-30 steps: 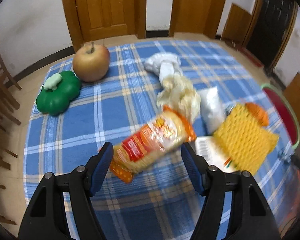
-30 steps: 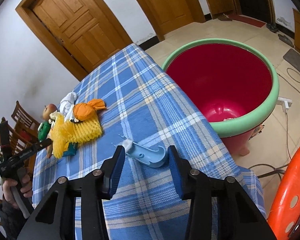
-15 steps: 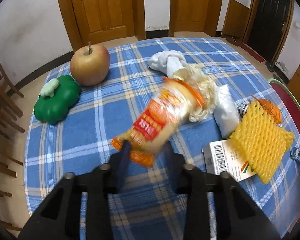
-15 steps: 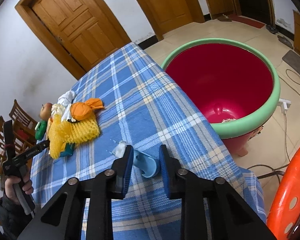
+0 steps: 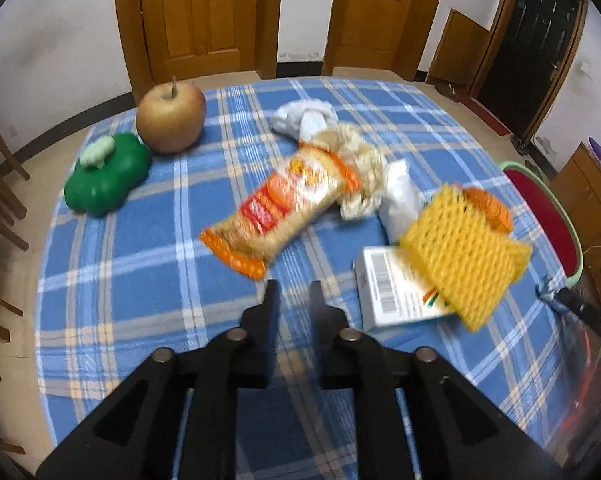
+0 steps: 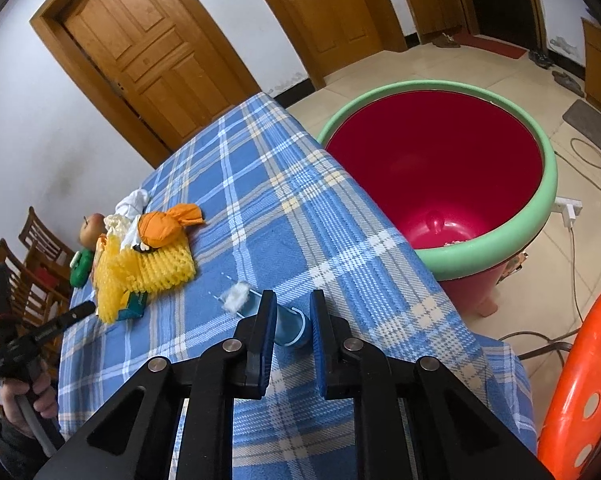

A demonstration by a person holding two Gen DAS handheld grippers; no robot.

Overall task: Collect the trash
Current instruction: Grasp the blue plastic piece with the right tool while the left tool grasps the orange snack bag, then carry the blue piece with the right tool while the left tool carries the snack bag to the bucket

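Both tools narrowed: right tool (image 6: 291, 306) grips blue scoop (image 6: 286, 326) near table edge (image 6: 432, 268).

Orange snack wrapper (image 5: 284, 212) flat on tablecloth

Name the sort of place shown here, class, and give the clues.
Probably a room in a home, perhaps a dining room: a table with a blue plaid tablecloth, panelled wooden doors, and wooden chairs beside it.

trash bin (image 6: 540, 216) mouth unobstructed; stool (image 6: 584, 380) beside
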